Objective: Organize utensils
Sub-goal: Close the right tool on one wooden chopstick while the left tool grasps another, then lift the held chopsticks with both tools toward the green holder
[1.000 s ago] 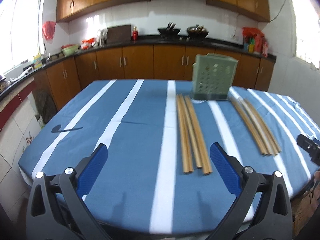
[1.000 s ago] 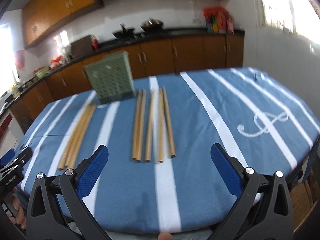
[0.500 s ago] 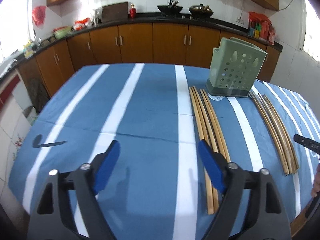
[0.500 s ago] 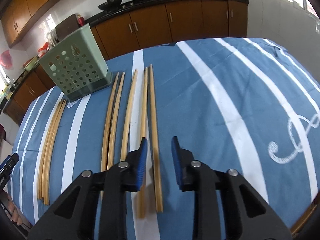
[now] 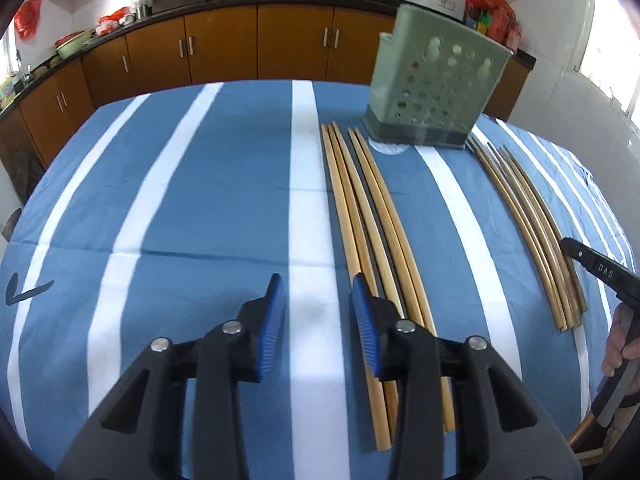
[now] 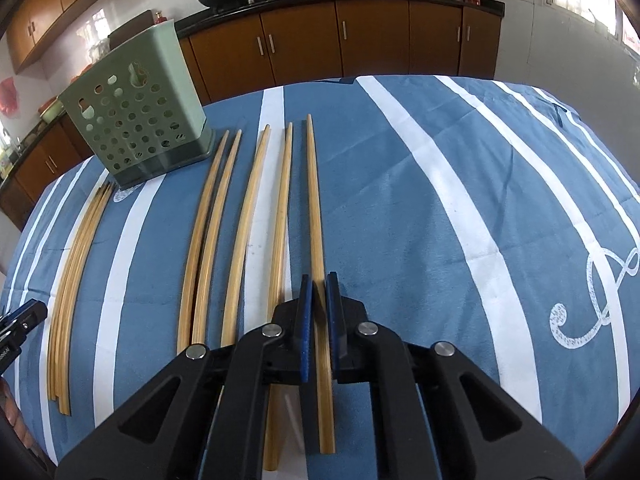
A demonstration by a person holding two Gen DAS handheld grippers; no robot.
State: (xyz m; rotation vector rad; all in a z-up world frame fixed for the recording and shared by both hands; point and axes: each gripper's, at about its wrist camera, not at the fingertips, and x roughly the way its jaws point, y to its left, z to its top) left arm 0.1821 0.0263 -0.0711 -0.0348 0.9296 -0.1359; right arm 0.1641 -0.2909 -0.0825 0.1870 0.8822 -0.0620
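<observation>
Two sets of bamboo chopsticks lie on the blue striped tablecloth [image 5: 200, 208] before a green perforated utensil holder [image 5: 434, 80], also in the right wrist view [image 6: 138, 116]. My right gripper [image 6: 319, 300] is shut on the rightmost chopstick [image 6: 314, 200] near its thick end. My left gripper [image 5: 318, 312] is half open and empty, just left of the left set of chopsticks [image 5: 368, 216]. The other set [image 5: 528, 220] lies to the right in the left wrist view.
Brown kitchen cabinets and a black counter [image 5: 256, 4] with woks run behind the table. The table's near edge lies just below both grippers. The other gripper's tip [image 5: 600, 268] shows at the right edge.
Both grippers moved forward and down toward the table. The right jaws went from wide open to shut on the rightmost chopstick. The left jaws narrowed from wide open to half open.
</observation>
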